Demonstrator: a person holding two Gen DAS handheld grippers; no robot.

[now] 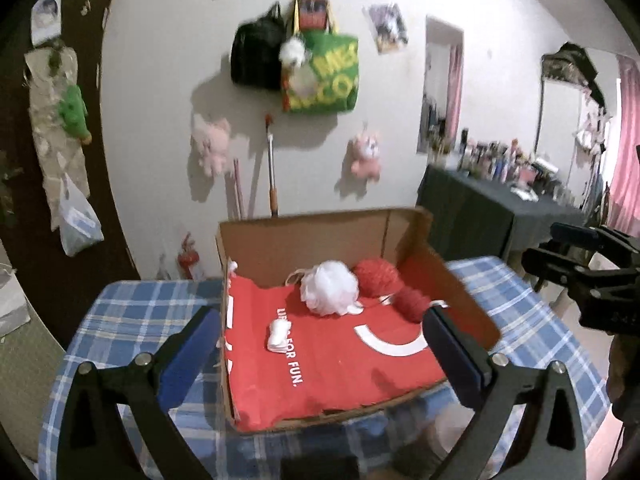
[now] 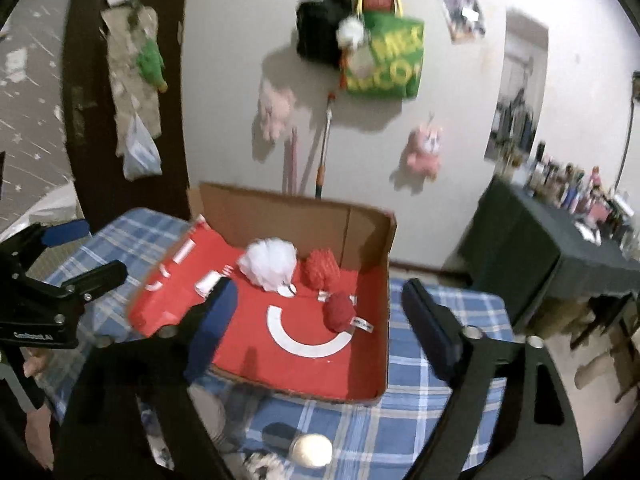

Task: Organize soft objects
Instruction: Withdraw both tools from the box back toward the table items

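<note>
A cardboard box (image 1: 400,236) lined with red printed fabric stands on a blue plaid tablecloth (image 1: 132,308). Inside lie a white mesh pouf (image 1: 328,288), a red yarn ball (image 1: 376,278), a second red woolly lump (image 1: 414,304) and a small white roll (image 1: 277,335). My left gripper (image 1: 320,320) hangs open above the box's near side with nothing between its fingers. My right gripper (image 2: 320,292) is open and empty too, above the box (image 2: 368,236) over the pouf (image 2: 270,262) and the red lump (image 2: 341,312). Each gripper shows at the edge of the other's view.
Blurred small things lie on the cloth in front of the box, among them a pale round object (image 2: 312,450) and a white fuzzy item (image 2: 264,466). Bags (image 1: 320,72) and pink plush toys (image 1: 366,156) hang on the wall. A dark table (image 1: 480,208) with bottles stands at the right.
</note>
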